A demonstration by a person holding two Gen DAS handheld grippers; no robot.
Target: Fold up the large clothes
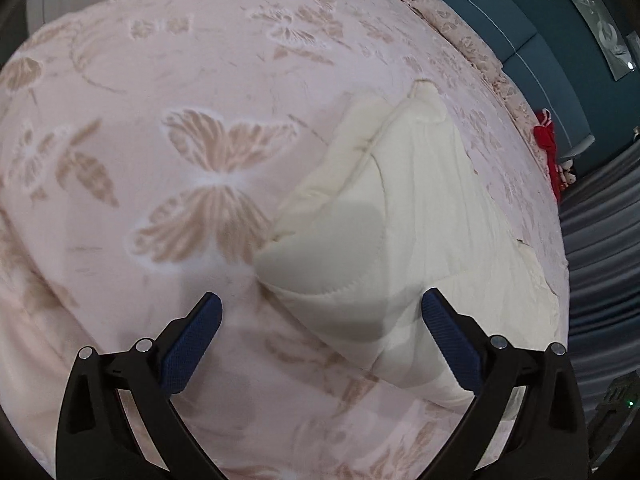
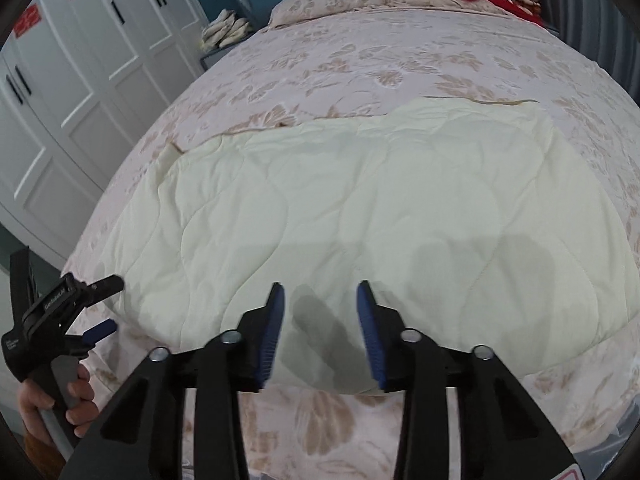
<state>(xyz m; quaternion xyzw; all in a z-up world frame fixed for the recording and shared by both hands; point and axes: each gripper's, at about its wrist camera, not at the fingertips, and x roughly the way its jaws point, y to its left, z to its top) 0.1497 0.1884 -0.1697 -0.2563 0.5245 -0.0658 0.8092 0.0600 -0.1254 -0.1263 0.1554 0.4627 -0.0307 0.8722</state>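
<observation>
1. Pink bedspread (image 2: 400,64) with a tan butterfly print covers the whole bed, and everything we work on lies on it. White wardrobe doors (image 2: 80,100) stand at the left of the right wrist view.

2. Our task's thing, the cream quilt (image 2: 360,200), lies spread over the near half of the bed. In the right wrist view it looks broad and mostly flat, its near edge rounded like a fold and its far edge lying across the middle of the bed. In the left wrist view one end (image 1: 408,200) is bunched up and rumpled.

3. We judge the step in hand to be a regrasp for the next fold. To do it well, we should take both layers at the near edge, well apart, lift evenly, and smooth that bunched end first so the fold lands square.

4. Our left gripper (image 1: 322,306) hovers just above the quilt's end, jaws spread wide with nothing between them. It also shows at the lower left of the right wrist view (image 2: 108,304), held by a hand (image 2: 60,404).

5. Our right gripper (image 2: 320,292) hangs over the near edge, jaws partly apart and holding nothing.
</observation>
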